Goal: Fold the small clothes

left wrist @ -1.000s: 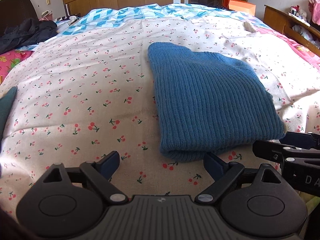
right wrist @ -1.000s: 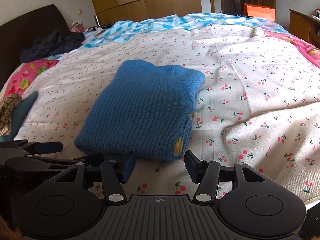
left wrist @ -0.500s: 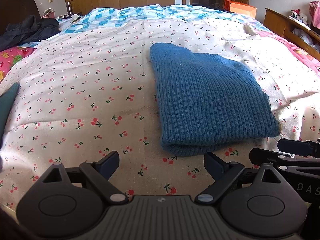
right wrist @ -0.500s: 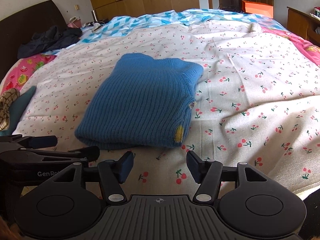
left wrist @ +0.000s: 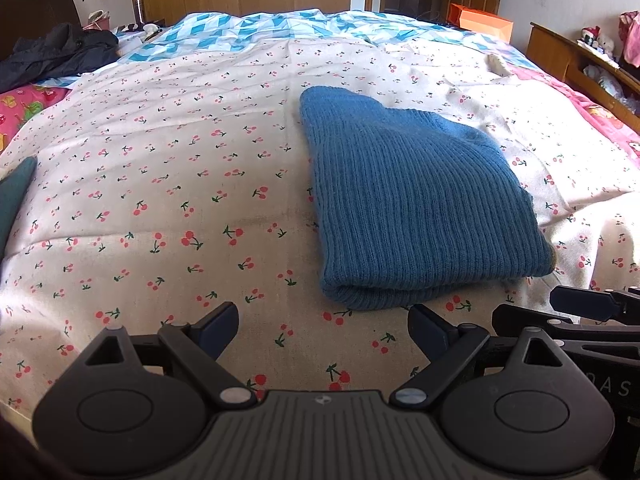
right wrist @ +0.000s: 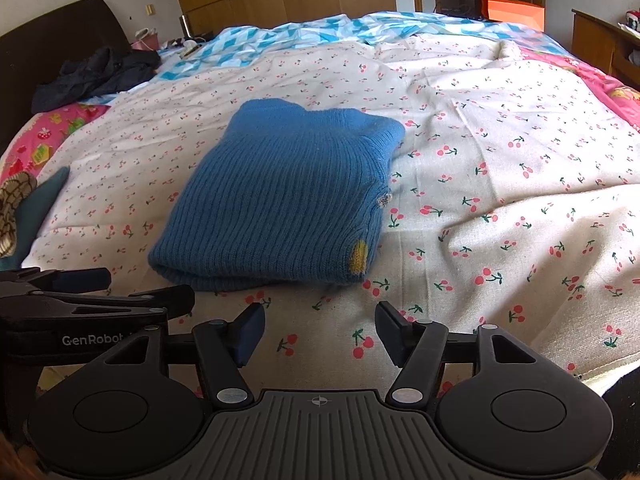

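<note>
A blue ribbed knit sweater (left wrist: 412,208) lies folded into a thick rectangle on the cherry-print sheet (left wrist: 160,200). In the right wrist view the sweater (right wrist: 280,200) shows a yellow patch (right wrist: 357,258) at its near right corner. My left gripper (left wrist: 324,322) hovers open just short of the fold's near left corner, with only sheet between its fingers. My right gripper (right wrist: 320,320) sits in front of the near edge; its jaws are opening and nothing is between them. Each gripper appears at the edge of the other's view.
A dark jacket (right wrist: 96,76) lies at the far left by the headboard. A teal item (right wrist: 44,200) sits at the left edge of the bed. A blue-white quilt (left wrist: 280,28) covers the far end, and an orange box (left wrist: 484,22) and wooden shelves (left wrist: 568,56) stand beyond.
The right jaws have widened and its left finger has come away from the sweater's near edge. Both grippers now sit slightly further back from the fold. The sweater has not moved.
</note>
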The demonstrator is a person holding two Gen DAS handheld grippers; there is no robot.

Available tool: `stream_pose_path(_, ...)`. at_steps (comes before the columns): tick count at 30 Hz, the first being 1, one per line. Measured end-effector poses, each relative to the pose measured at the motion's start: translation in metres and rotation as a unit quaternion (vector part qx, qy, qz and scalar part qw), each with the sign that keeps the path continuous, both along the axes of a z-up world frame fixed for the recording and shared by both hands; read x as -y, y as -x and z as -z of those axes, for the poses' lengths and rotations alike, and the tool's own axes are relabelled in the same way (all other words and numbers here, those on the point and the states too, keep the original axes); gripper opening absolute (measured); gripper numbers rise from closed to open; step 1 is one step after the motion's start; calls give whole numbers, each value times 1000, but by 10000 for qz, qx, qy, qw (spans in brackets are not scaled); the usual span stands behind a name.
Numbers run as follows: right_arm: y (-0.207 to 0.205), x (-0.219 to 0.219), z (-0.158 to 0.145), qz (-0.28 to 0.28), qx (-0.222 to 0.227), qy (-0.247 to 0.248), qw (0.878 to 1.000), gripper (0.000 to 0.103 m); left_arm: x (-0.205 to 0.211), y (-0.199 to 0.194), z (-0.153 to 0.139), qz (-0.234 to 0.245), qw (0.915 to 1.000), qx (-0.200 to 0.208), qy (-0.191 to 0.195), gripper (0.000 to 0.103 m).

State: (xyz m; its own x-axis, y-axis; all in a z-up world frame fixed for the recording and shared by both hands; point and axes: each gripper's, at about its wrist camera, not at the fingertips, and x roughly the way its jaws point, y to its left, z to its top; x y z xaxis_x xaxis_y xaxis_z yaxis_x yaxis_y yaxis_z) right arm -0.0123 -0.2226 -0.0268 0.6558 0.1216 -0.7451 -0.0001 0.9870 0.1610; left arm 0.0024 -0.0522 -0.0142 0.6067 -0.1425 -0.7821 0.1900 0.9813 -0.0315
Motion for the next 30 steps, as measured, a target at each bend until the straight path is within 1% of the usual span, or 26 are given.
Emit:
stream_pose_path(9,0,-1,1,18,-38,21,10000,63,4,0,2,9,9998,-46,-183,96)
stream_pose_path(30,-4,-1,4,40,-152,64,9999,63,3,-1,6,-9,9996,-174,-215,96)
